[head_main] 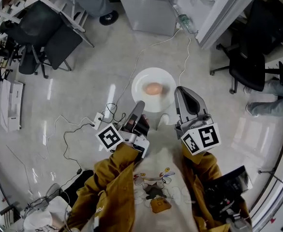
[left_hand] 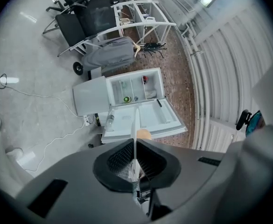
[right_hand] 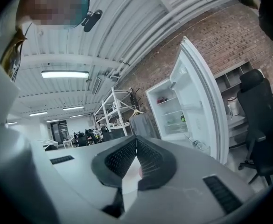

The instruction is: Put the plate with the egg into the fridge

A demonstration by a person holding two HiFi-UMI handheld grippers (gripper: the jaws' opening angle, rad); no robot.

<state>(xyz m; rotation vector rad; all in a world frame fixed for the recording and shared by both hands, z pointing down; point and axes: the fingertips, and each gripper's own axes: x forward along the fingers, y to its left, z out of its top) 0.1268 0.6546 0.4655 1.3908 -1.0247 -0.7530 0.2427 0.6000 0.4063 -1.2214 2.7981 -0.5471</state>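
A white plate [head_main: 153,100] with a brown egg [head_main: 154,88] on it hangs above the floor in front of me. My left gripper [head_main: 139,105] is shut on the plate's near-left rim, and my right gripper [head_main: 178,93] is shut on its right rim. In the left gripper view the plate [left_hand: 136,125] runs edge-on out of the shut gripper [left_hand: 135,164], with the egg [left_hand: 144,134] just beyond. The right gripper [right_hand: 136,146] pinches the plate [right_hand: 126,178] too. The small white fridge [head_main: 148,11] stands ahead with its door open [left_hand: 136,99] [right_hand: 178,111].
White and black cables [head_main: 131,76] and a power strip [head_main: 98,121] lie on the floor under the plate. Black office chairs stand at left [head_main: 49,37] and right [head_main: 252,64]. A person's shoe [head_main: 108,18] is beside the fridge; another person's legs [head_main: 276,98] are at the right.
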